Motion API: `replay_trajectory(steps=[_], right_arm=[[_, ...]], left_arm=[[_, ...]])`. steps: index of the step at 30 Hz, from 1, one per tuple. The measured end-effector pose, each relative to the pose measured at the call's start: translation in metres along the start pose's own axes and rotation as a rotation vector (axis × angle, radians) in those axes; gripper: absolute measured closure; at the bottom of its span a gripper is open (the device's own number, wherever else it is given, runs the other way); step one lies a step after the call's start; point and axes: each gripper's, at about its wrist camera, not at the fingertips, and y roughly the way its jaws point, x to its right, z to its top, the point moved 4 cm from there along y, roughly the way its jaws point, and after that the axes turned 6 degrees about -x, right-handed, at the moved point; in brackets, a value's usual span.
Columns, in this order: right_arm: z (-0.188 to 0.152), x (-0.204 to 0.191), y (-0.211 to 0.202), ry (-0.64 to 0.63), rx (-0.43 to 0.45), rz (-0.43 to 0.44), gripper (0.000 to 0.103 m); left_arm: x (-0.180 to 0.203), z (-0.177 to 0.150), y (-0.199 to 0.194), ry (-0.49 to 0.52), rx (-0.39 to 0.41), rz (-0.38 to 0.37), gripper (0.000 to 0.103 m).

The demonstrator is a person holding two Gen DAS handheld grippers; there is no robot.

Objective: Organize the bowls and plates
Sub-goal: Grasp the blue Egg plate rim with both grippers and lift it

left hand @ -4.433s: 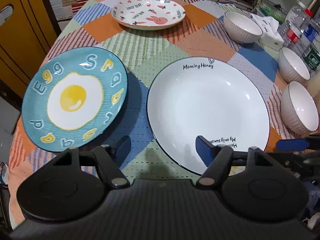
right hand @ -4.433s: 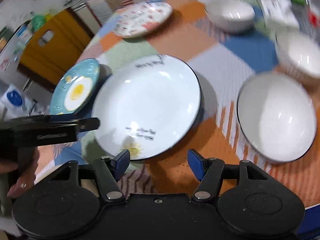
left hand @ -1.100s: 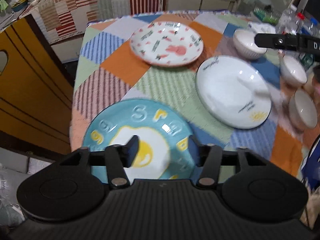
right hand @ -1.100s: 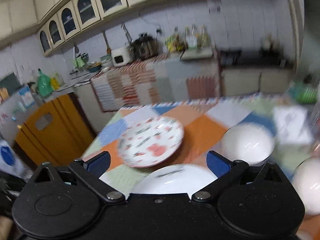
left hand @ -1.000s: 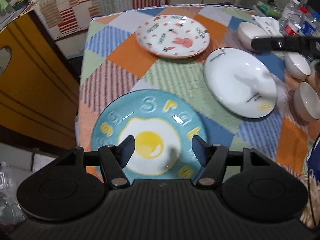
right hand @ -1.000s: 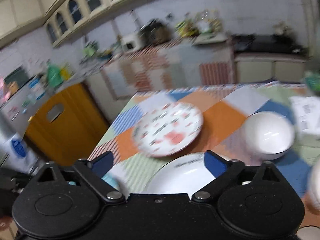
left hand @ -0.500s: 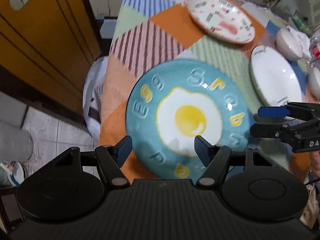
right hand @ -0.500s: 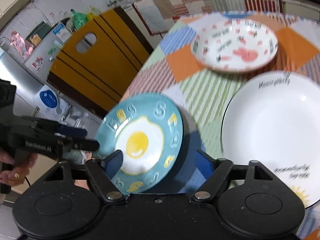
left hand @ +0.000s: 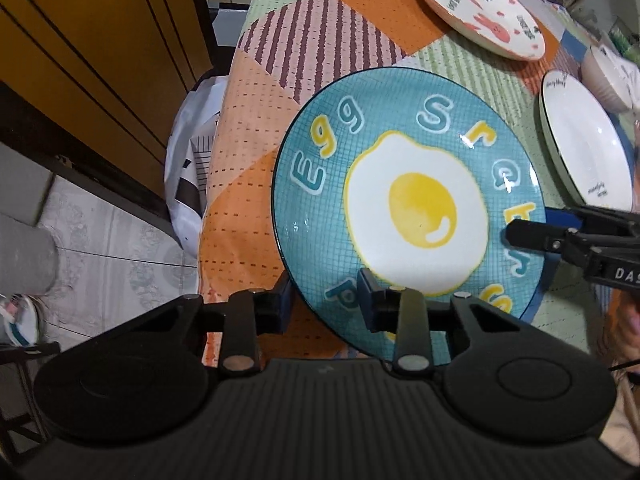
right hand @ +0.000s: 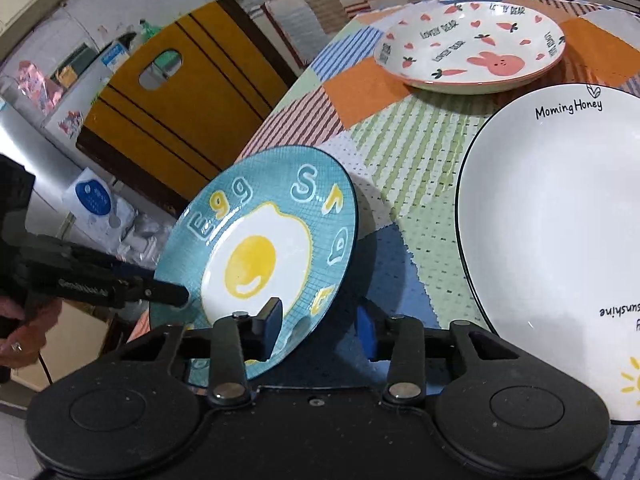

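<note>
**Egg plate gripped at two rim points**

The egg plate (left hand: 412,208) sits at the near left corner of the table, its edge close to the table's edge. The left gripper (left hand: 324,306) straddles the plate's near rim: one finger lies over the upper face by the letter "p", the other below the rim. Its jaws have just been closing, and both pads now bear on the rim. The right gripper (right hand: 320,330) straddles the opposite rim in the same manner, one finger on the printed face, the other beneath. Its jaws have likewise just been closing and are clamped on the rim. In the right wrist view the plate stands tilted, the edge toward the white plate raised off the cloth and casting a dark shadow.

Materials and shapes:
- Egg plate: round, glazed ceramic, teal with a fine grid texture, dark rim line, raised-looking letters and a fried-egg motif in the centre.
- White plate (right hand: 560,240): round, glossy, dark rim line, script lettering and a small sun; well apart from the egg plate.
- Rabbit plate (right hand: 472,48): round, shallow, cream glaze with pink rabbit, carrots and hearts; at the far side.
- Bowl (left hand: 604,76): white, ribbed outside.
- Tablecloth (left hand: 360,32): patchwork of striped, dotted and plain panels.
</note>
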Motion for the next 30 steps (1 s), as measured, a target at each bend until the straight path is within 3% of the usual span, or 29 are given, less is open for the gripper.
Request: replay_trajectory(steps=[9,10,11,15,22,30], right_arm=[[0.008,-0.006,0.013,-0.048,0.096,-0.016,0.059],[0.008,-0.007,0.013,-0.066,0.098,-0.033,0.066],[0.008,-0.007,0.013,-0.086,0.095,-0.067,0.08],[0.006,0.002,0.005,-0.076,0.078,-0.032,0.083],[0.01,0.0,-0.027,-0.104,0.085,-0.015,0.083],[0.011,-0.002,-0.094,-0.127,0.101,-0.055,0.083]], left_arm=[[-0.006,0.002,0.001,-0.03,0.063,-0.011,0.072],[-0.005,0.001,0.0,-0.028,0.071,-0.002,0.072],[-0.005,0.0,0.0,-0.026,0.074,-0.002,0.072],[0.004,-0.004,-0.01,-0.003,0.073,-0.014,0.072],[0.032,-0.004,-0.043,0.045,0.075,-0.013,0.072],[0.081,0.0,-0.078,0.102,0.071,-0.057,0.072]])
